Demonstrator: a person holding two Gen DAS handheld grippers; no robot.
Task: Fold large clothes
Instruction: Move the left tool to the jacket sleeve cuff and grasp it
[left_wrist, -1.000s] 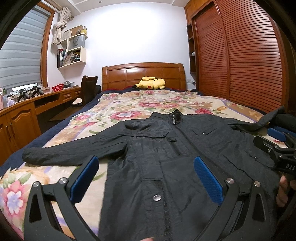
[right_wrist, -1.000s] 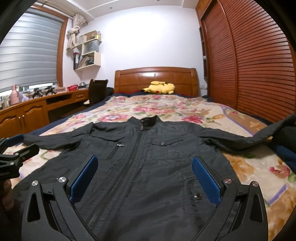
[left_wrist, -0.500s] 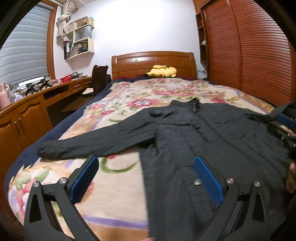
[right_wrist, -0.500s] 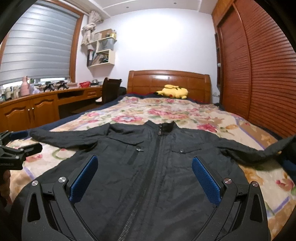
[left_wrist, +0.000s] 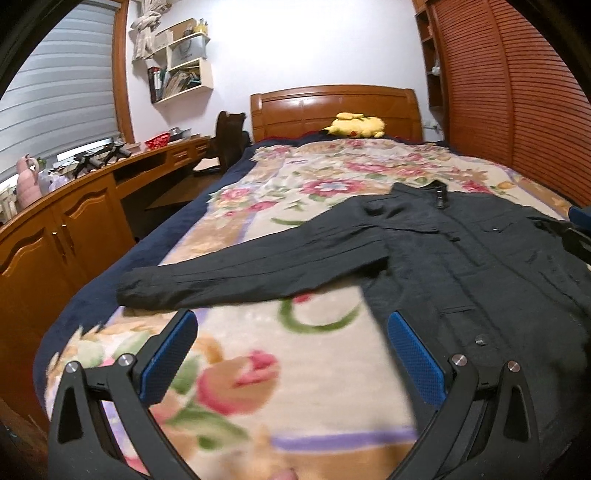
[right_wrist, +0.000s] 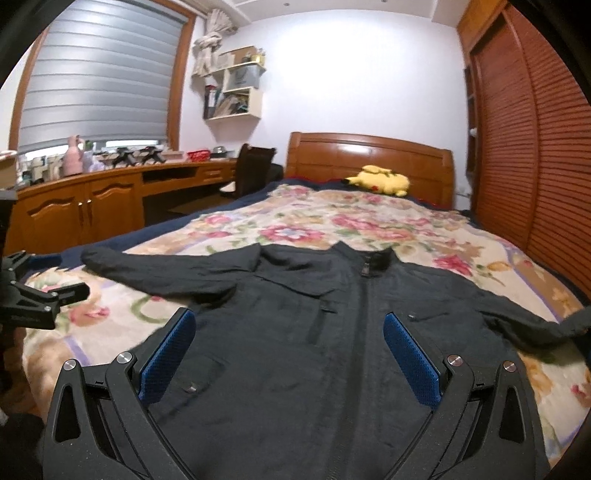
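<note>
Left wrist view: jacket (left_wrist: 461, 258) flat on bed (left_wrist: 314, 177), left sleeve (left_wrist: 236, 273) outstretched just beyond left gripper (left_wrist: 291, 354), which gapes wide, holding nothing. Right gripper (right_wrist: 288, 354), equally wide and empty, hovers over the near hem. Risk: slick fabric slipping from a shallow pinch, skewing the fold.

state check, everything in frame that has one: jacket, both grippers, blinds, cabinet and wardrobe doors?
black jacket: spread flat on bed, front up, zipped, sleeves out
left gripper: open, empty, over the blanket near the sleeve cuff
right gripper: open, empty, over jacket body
window blinds: lowered most of the way
desk cabinet doors: closed
wardrobe doors: closed
</note>
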